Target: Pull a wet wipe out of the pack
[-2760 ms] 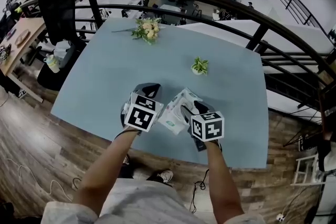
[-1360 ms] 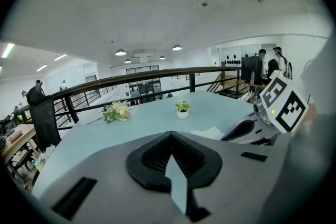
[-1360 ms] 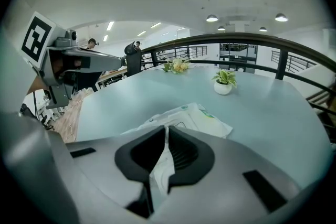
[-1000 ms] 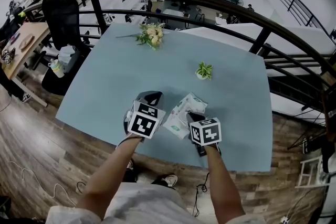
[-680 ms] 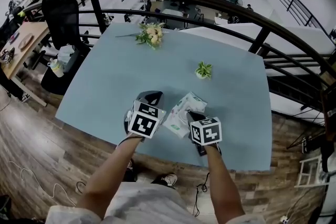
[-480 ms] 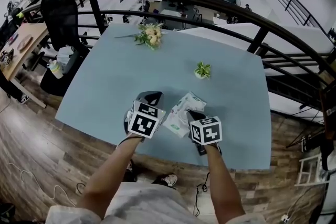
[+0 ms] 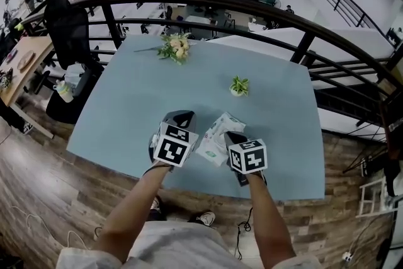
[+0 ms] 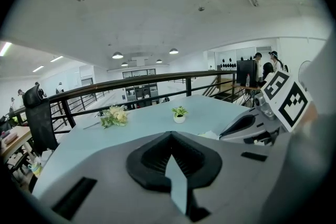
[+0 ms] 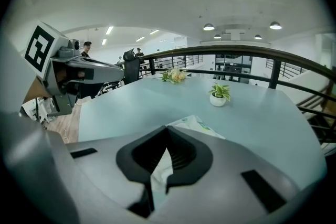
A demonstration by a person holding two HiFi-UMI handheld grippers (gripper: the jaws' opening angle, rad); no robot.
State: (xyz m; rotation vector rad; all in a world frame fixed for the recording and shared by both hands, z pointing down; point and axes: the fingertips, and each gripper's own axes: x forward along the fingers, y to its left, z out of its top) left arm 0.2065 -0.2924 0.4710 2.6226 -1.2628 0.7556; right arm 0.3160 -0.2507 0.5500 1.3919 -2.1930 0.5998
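**Open tabletop ahead, crowding only at the near edge**

From the pack (image 7: 214, 135), the table (image 7: 126, 110) lies free from 10 round to 12 o'clock, out to the bouquet (image 7: 174, 47) by the far edge at 11. The small potted plant (image 7: 238, 85) stands at 1 o'clock, well apart, with passable surface on both sides. The left gripper (image 7: 178, 118) blocks 9 o'clock just beside the pack. The right gripper (image 7: 230, 135) takes the 4 o'clock side, clamped on the pack. The railing (image 7: 252, 6) bounds the far side.
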